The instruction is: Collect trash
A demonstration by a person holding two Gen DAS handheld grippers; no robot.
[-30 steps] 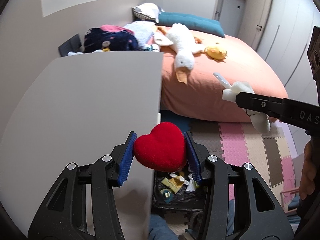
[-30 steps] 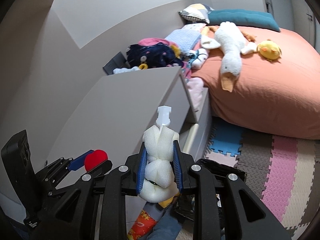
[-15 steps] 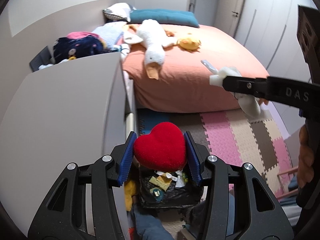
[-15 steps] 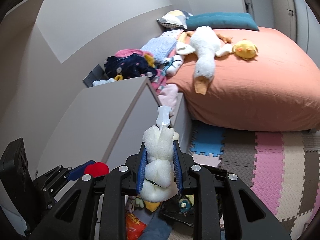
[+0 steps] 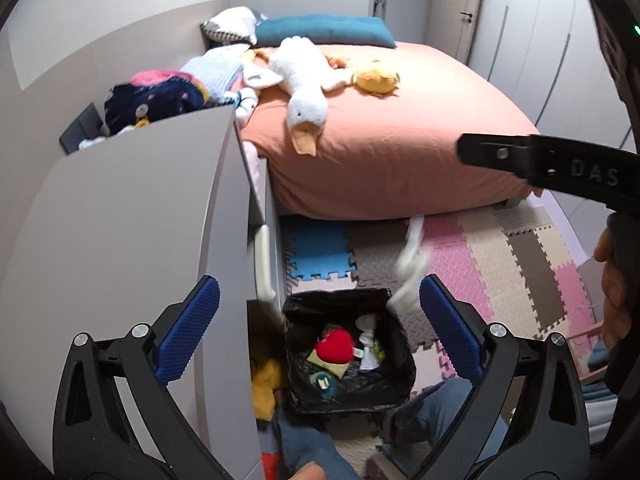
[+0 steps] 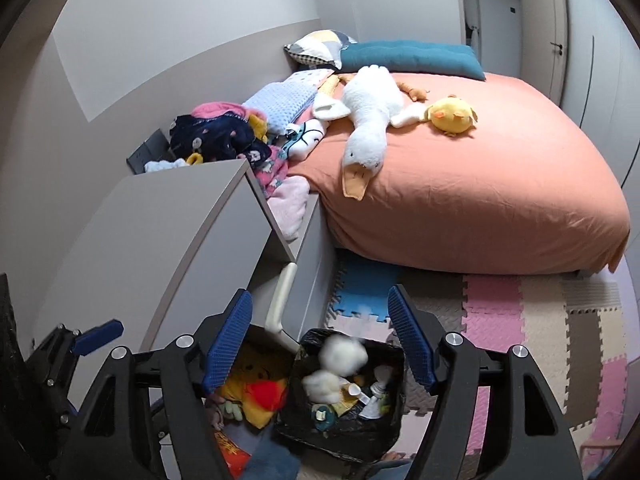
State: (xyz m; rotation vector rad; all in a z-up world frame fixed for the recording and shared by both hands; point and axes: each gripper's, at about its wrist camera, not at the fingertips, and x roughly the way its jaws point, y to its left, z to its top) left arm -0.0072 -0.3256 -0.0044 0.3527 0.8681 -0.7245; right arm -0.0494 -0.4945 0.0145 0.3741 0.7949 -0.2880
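Bin (image 5: 394,364) on the foam floor mat (image 5: 472,256), just beside the cabinet (image 5: 132,216) on its right. Heart cushion (image 5: 335,345) lies in the bin among other scraps. Foam piece (image 6: 345,353) in mid-air over the bin's rim (blurred). Bed (image 5: 392,120) behind the mat, with goose plush (image 5: 300,76) on it and chick plush (image 5: 376,78) right of it. Clothes pile (image 5: 160,94) behind the cabinet, left of the bed.
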